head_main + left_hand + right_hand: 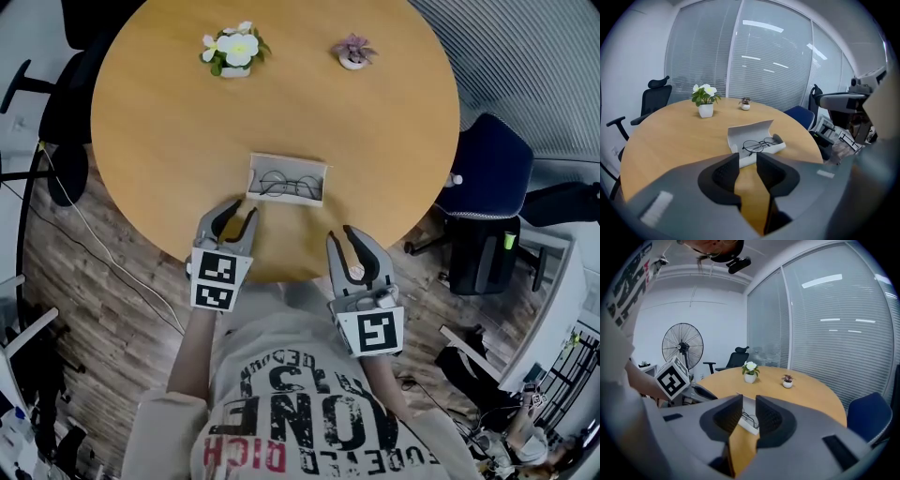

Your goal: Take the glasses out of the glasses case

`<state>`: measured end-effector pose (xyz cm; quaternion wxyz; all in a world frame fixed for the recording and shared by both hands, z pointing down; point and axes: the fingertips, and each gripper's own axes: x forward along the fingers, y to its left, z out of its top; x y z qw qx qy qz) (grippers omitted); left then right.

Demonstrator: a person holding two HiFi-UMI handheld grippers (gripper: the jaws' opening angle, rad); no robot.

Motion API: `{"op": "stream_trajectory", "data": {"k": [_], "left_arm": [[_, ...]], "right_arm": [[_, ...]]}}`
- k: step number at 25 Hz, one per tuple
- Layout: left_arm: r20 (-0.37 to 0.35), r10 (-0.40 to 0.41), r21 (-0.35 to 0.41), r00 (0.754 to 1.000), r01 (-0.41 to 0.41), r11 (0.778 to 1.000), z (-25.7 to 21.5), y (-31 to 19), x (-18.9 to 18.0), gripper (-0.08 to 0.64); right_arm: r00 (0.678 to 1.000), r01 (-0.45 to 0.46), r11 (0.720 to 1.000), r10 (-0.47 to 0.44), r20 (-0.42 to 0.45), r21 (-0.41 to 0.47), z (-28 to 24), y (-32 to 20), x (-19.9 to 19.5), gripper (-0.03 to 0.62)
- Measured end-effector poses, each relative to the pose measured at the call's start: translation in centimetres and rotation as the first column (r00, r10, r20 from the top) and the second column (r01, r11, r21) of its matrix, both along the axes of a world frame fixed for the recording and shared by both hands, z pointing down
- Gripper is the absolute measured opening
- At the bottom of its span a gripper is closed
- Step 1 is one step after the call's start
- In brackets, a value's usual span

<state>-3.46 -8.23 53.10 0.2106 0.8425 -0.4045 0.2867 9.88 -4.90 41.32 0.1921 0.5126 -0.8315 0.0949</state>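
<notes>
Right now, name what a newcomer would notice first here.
On the round wooden table, near its front edge, lies an open glasses case with the glasses inside. The left hand-held gripper and right hand-held gripper hover just short of it, both empty. A white-flowered plant stands at the far side.

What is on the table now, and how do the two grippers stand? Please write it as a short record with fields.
table: round, wooden
case: white, open, near the table's front edge
glasses: lying inside the case
plants: white-flowered pot and small pot, far side
left gripper: jaws slightly apart, empty, just short of the case
right gripper: jaws slightly apart, empty, near the table edge
</notes>
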Motion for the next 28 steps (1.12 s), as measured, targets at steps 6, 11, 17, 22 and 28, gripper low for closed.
{"op": "stream_trajectory", "data": {"k": [6, 11, 17, 22, 28], "left_arm": [[-0.027, -0.012, 0.037, 1.000, 0.013, 0.999, -2.2, 0.6, 0.1, 0.124], [-0.043, -0.009, 0.079, 0.999, 0.013, 0.997, -4.0, 0.6, 0.3, 0.124], [0.012, 0.050, 0.133, 0.999, -0.052, 0.990, -4.8, 0.0, 0.8, 0.123], [0.062, 0.153, 0.120, 0.986, -0.159, 0.980, -4.1, -0.2, 2.4, 0.123], [0.182, 0.316, 0.107, 0.931, -0.338, 0.935, -2.9, -1.3, 4.6, 0.121]], "right_arm": [[0.999, -0.018, 1.000, 0.018, 0.033, -0.003, -0.4, -0.1, 0.2, 0.097], [0.999, -0.029, 1.000, 0.030, 0.041, -0.009, -0.3, -0.1, 0.5, 0.088], [0.997, -0.042, 0.999, 0.043, 0.061, -0.016, -0.3, -0.3, 0.8, 0.071], [0.996, -0.053, 0.998, 0.055, 0.066, -0.029, 0.1, -0.2, 1.0, 0.071], [0.994, -0.079, 0.996, 0.082, 0.069, -0.051, 0.7, -0.2, 1.8, 0.071]]}}
